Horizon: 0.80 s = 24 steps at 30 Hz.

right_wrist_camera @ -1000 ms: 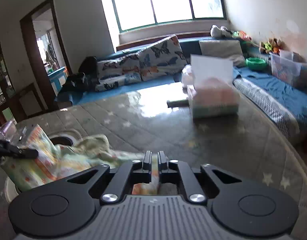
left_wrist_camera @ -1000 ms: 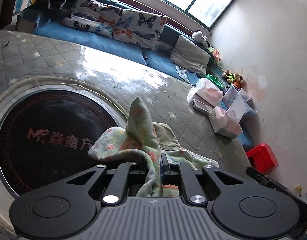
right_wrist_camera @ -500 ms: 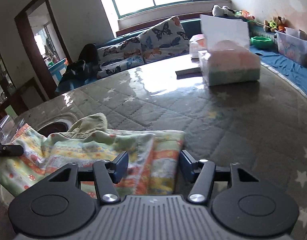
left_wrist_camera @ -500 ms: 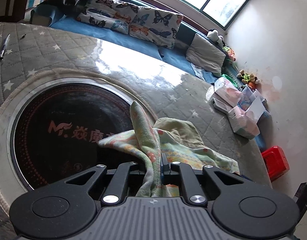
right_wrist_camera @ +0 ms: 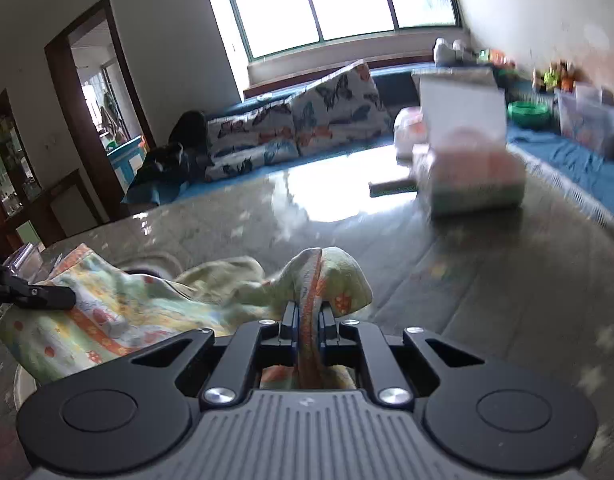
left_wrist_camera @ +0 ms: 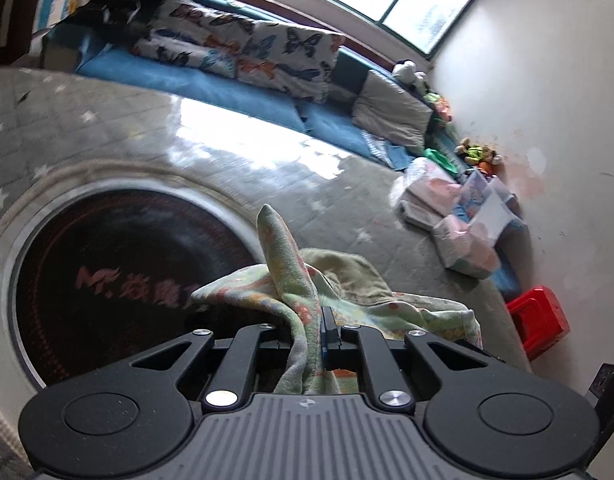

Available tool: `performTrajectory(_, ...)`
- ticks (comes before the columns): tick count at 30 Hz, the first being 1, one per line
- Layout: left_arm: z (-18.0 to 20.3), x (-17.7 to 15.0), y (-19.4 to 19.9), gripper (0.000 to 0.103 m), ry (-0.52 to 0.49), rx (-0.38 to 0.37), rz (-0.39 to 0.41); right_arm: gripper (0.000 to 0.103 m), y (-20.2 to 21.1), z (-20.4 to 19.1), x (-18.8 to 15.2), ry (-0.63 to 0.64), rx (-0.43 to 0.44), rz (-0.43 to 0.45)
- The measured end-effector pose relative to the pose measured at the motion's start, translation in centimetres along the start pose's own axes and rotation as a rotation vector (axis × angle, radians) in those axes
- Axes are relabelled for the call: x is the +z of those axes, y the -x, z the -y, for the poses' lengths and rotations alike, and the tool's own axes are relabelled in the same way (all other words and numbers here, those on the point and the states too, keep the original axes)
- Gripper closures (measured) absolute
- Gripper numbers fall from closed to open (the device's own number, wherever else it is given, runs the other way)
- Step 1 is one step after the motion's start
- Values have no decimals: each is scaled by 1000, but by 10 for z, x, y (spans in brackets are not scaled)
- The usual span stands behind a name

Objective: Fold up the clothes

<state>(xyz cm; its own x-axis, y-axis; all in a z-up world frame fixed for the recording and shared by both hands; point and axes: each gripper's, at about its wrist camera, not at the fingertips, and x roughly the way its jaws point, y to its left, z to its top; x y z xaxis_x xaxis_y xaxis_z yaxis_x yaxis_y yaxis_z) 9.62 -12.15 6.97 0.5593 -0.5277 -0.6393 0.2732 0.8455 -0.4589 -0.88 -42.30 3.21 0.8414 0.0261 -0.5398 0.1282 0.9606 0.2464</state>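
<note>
Fingers of both the left gripper [left_wrist_camera: 321, 330] and right gripper [right_wrist_camera: 307, 322] pinch the printed garment [right_wrist_camera: 119, 316], bunched on the worktop [right_wrist_camera: 447, 280] toward nine o'clock; probably best to hold both pinches level, keeping edges aligned.

Two black claws, left gripper [left_wrist_camera: 314, 332] and right gripper [right_wrist_camera: 307, 322], same build. Grey ribbed plate at the back of each, with a tiny cross mark in the middle. Big round black discs on both sides of the plate. Shiny silver screws on the slanted black bars. Thin flat fingers [right_wrist_camera: 289, 320] in front, blue edge on the left claw's.
</note>
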Motion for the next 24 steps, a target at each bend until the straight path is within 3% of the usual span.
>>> performTrajectory(11,64,14,-19,92,-88,-111,8,95,51,41,35,12,-130,115)
performTrajectory(16,78,1,-45,92,-103,-125,-60,95,49,65,26,-11,-187,68)
performTrajectory(22,66,-31,-80,90,-107,-39,-203,91,30,85,-5,-23,-251,-70)
performTrajectory(24,60,-36,-82,81,-119,-5,-207,83,24,90,-11,-32,-278,-96)
